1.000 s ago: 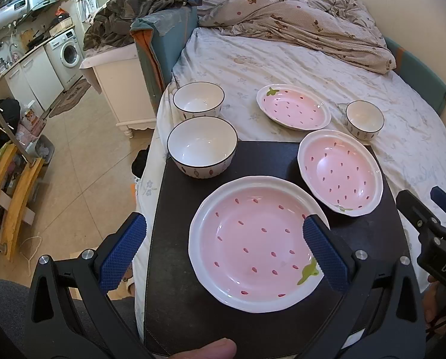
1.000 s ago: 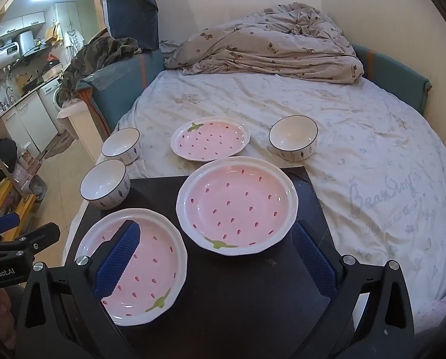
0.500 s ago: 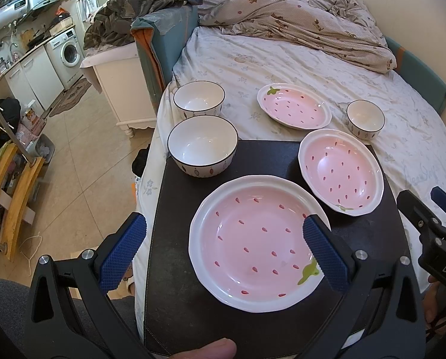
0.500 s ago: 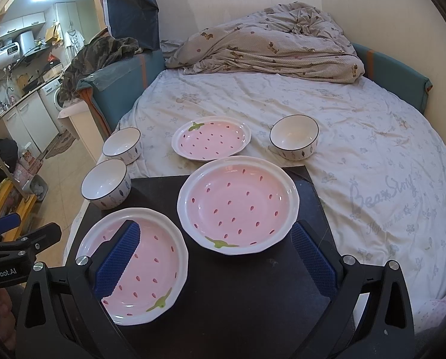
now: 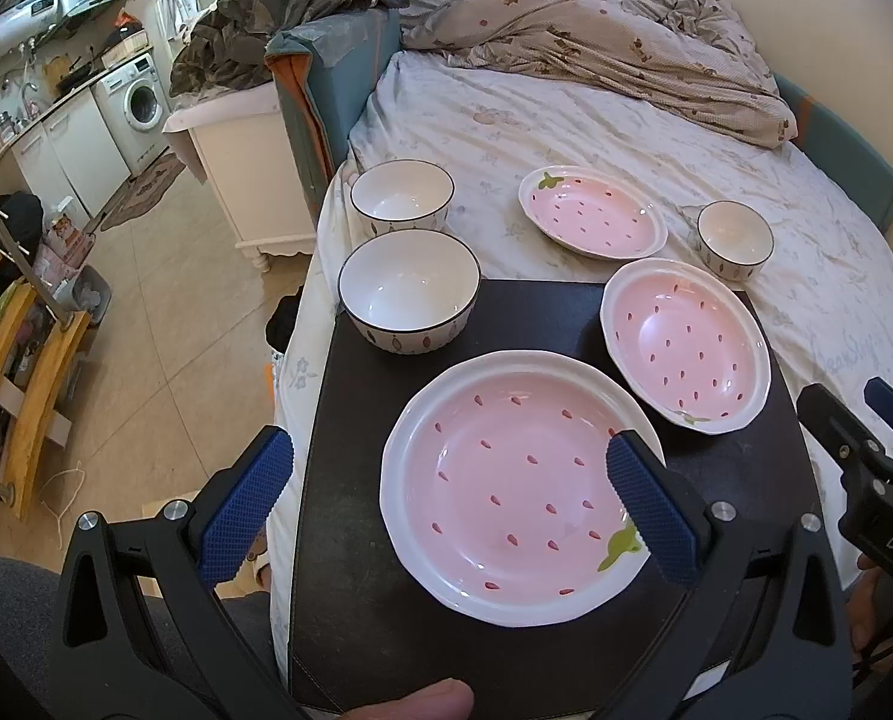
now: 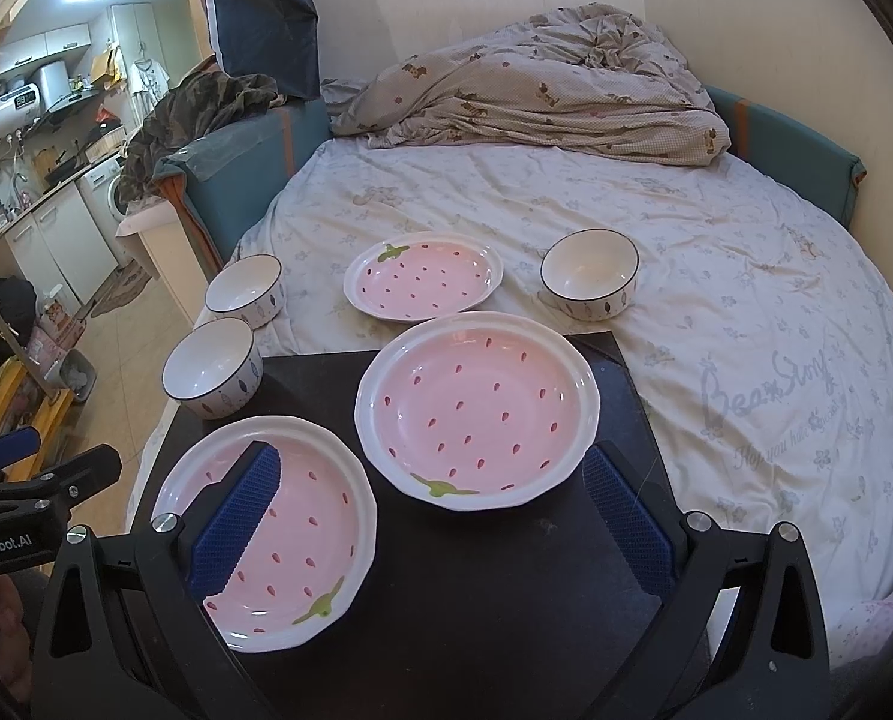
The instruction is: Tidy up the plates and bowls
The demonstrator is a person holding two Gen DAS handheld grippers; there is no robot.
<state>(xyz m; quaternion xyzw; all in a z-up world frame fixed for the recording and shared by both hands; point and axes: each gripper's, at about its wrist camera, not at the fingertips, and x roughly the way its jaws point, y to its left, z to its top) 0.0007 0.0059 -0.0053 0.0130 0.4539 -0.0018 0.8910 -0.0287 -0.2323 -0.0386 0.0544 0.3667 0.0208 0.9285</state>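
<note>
Three pink plates and three bowls lay unstacked: the near plate (image 5: 521,504), a second plate (image 5: 686,345) and one bowl (image 5: 409,288) on the dark surface (image 5: 356,516), the rest on the bed (image 5: 566,120). We held both tools, left (image 5: 446,492) and right (image 6: 428,516), spread apart and empty; gathering seemed unstarted, needing a rim grasp next. Nothing had shifted since the earlier frames.

Near plate (image 5: 521,495): pink centre w/ dark red seed flecks, white rim, green leaf mark at near edge. Right plate (image 5: 686,345) and far plate (image 5: 593,219) on bed: same strawberry pattern. Bowls, near-left (image 5: 409,291), far-left (image 5: 401,197), far-right (image 5: 735,240): white, thin black rim, small leaf motifs on outside. Mat (image 5: 350,480): plain black. Sheet (image 6: 716,276): pale w/ faint blue florals + script. Duvet (image 6: 536,96): beige check, brown bears. Gripper pads (image 5: 245,501): blue, knurled; frames black.
</note>
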